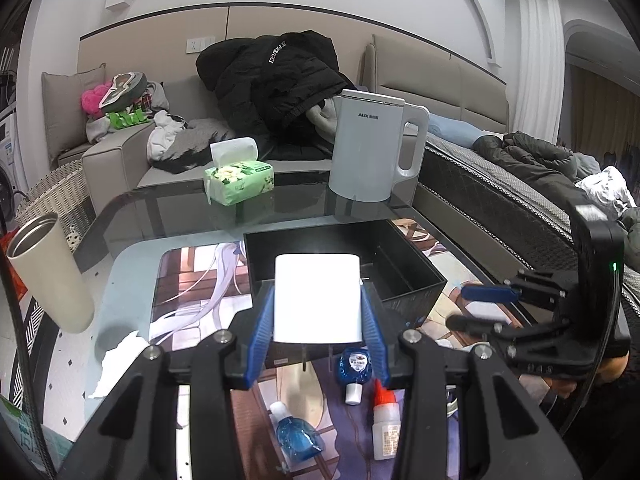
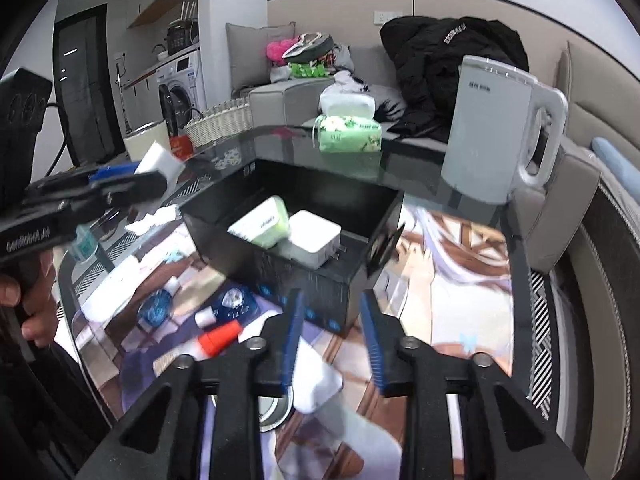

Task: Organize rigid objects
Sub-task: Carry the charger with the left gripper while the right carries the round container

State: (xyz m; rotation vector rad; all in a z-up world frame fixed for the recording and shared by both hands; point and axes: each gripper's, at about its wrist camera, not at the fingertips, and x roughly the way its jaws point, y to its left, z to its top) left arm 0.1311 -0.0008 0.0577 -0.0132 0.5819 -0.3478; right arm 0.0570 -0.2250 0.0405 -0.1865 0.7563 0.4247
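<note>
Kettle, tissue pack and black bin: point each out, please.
kettle [image 1: 370, 148], left wrist view, front of its body.
tissue pack [image 1: 240, 178], left wrist view, green front face.
black bin [image 2: 320, 292], right wrist view, near outer wall.

I see matte black angular left gripper [image 1: 318, 336] | ribbed blue fingers [image 1: 260, 330] | silver screws | right gripper [image 2: 332, 340] alike | green LED | white lettering | bare-skinned hand [image 2: 28, 308]

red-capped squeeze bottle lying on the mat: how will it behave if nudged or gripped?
The red-capped bottle lies on its side and looks round, so a sideways nudge would probably roll it toward the blue bottle close beside it. The small plastic body likely weighs little and may flex under pressure. The tapered cap gives poor purchase; grip the body.
</note>
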